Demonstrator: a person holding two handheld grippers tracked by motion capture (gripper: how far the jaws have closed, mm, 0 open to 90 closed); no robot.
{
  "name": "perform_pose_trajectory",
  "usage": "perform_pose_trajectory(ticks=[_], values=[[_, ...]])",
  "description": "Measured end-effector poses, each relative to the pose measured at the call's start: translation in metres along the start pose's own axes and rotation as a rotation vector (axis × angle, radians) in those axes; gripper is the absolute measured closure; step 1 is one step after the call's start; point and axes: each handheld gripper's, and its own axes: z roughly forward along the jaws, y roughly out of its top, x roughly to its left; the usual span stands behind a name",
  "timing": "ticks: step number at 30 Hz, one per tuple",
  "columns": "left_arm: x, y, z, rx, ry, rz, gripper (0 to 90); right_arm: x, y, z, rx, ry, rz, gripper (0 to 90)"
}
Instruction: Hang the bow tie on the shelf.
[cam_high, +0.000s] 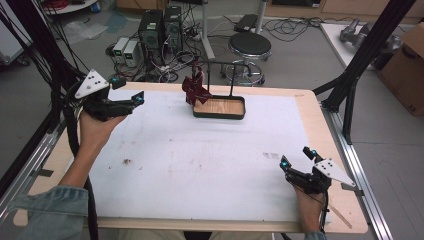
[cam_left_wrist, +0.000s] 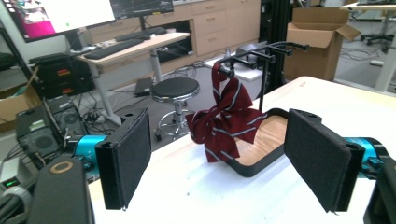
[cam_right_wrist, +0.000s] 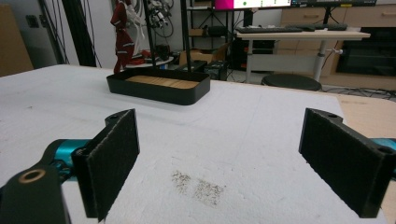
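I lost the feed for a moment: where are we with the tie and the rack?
The striped tie hangs from the black rack, its lower end draped over the wooden tray's rim. Nothing is in hand: left gripper and right gripper are both open and apart from it. Whether tidying remains, I cannot tell.

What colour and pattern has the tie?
Dark red tie with thin grey stripes; left gripper view.

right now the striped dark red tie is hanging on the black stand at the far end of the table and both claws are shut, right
Not quite. The tie does hang on the black stand at the far end of the table, but both claws are open. The left gripper view shows the left claw with its jaws wide apart, and the right gripper view shows the same for the right claw.
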Motion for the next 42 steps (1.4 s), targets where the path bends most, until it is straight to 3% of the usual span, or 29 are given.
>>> perform_pose_trajectory(ticks=[7,20,29,37,42], values=[[-0.008,-0.02,-0.028,0.006,0.043,-0.004,21.6,0.0,0.0,0.0,0.0,-0.001,0.0,11.3],[-0.029,-0.065,-0.063,0.031,0.105,-0.005,20.7,0.0,0.0,0.0,0.001,0.0,-0.001,11.3],[-0.034,-0.11,-0.084,0.073,0.165,-0.066,20.3,0.0,0.0,0.0,0.003,-0.001,-0.001,11.3],[-0.041,-0.139,-0.093,0.101,0.195,-0.095,20.2,0.001,0.0,0.0,0.004,-0.003,0.0,11.3],[-0.041,-0.145,-0.094,0.112,0.194,-0.111,20.2,0.001,0.0,0.0,0.006,-0.001,-0.002,11.3]])
